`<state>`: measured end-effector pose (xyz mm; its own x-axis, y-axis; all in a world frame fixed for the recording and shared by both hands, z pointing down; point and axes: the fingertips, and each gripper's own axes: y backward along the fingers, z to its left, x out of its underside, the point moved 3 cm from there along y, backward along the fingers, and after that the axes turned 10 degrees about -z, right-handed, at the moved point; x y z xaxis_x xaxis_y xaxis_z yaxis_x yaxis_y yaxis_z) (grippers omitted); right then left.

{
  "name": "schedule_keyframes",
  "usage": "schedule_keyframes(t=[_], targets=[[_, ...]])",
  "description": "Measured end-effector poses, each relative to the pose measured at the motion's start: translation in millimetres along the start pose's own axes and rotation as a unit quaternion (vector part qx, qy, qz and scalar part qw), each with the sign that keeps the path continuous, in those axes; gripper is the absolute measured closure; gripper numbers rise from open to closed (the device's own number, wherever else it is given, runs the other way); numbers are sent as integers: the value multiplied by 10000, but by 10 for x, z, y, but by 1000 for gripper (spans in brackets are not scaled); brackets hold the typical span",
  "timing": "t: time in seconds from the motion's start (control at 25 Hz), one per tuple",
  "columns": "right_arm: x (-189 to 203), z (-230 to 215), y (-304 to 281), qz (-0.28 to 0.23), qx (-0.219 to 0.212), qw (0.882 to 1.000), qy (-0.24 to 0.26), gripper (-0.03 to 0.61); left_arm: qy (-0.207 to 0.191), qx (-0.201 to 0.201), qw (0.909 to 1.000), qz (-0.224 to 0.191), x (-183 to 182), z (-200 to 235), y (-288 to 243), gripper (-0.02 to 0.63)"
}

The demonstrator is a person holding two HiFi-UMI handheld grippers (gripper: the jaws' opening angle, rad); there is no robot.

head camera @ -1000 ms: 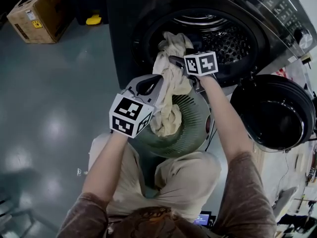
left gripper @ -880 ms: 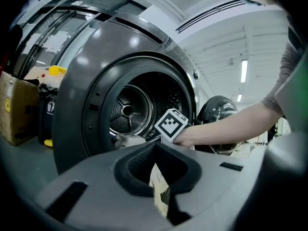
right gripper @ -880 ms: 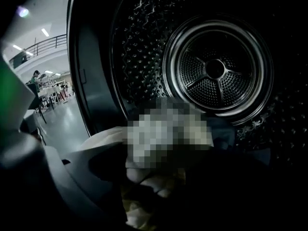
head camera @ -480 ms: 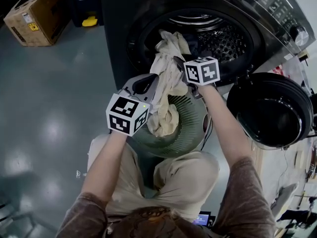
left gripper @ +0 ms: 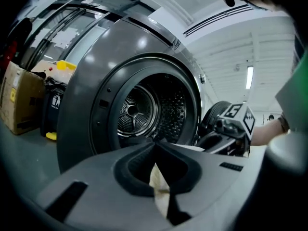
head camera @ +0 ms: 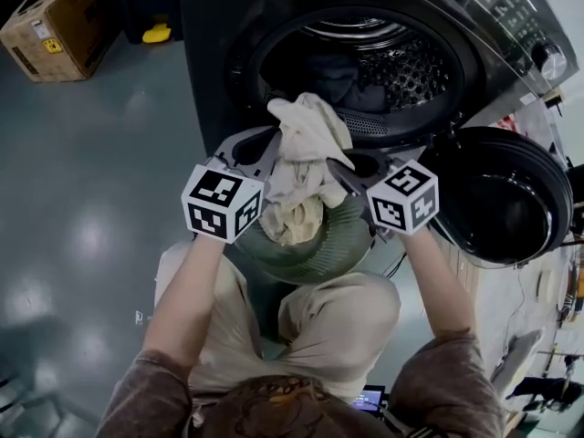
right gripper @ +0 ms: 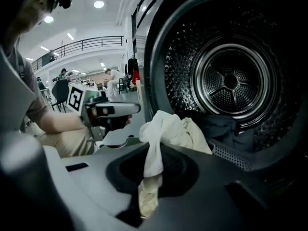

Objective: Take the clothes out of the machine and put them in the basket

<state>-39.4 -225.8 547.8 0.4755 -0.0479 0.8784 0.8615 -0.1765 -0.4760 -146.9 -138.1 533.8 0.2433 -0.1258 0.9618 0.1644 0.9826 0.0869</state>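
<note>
Hanging between both grippers, the cream cloth (head camera: 306, 140) sits at centre frame in the head view, just below the machine's (head camera: 219, 35) open drum mouth. Its lower end droops over the green basket (head camera: 347, 235) on the person's lap. The left gripper (head camera: 274, 144) comes in from the left, and its jaws are together with a fold of cloth pinched between them. The right gripper (head camera: 336, 170) comes in from the right. Its jaws have just been closing and are clamped on a twisted strand of the cloth. A dark garment (head camera: 333, 73) lies inside the drum. The door (head camera: 506, 194) hangs open at right, and a box (head camera: 55, 26) stands at upper left.
</note>
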Motion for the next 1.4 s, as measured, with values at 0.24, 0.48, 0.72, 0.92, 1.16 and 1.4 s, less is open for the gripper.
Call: schedule_keyframes(t=[0.24, 0.48, 0.72, 0.92, 1.16, 1.4], targets=[[276, 471, 321, 476, -397, 9975, 344, 545, 0, 92, 9999, 46, 36, -51, -43, 607], [341, 460, 413, 457, -190, 9975, 503, 437, 1, 134, 9999, 79, 70, -67, -66, 607], [177, 199, 347, -43, 284, 9995, 114, 325, -18, 149, 9999, 62, 65, -75, -74, 607], [30, -236, 150, -564, 766, 9946, -413, 262, -23, 132, 9999, 65, 62, -83, -60, 607], [-218, -887, -189, -779, 1105, 9893, -553, 218, -141, 165, 9997, 109, 59, -121, -66, 607], [-379, -1536, -624, -320, 1461, 9887, -37, 195, -213, 134, 9996, 101, 53, -132, -59, 607]])
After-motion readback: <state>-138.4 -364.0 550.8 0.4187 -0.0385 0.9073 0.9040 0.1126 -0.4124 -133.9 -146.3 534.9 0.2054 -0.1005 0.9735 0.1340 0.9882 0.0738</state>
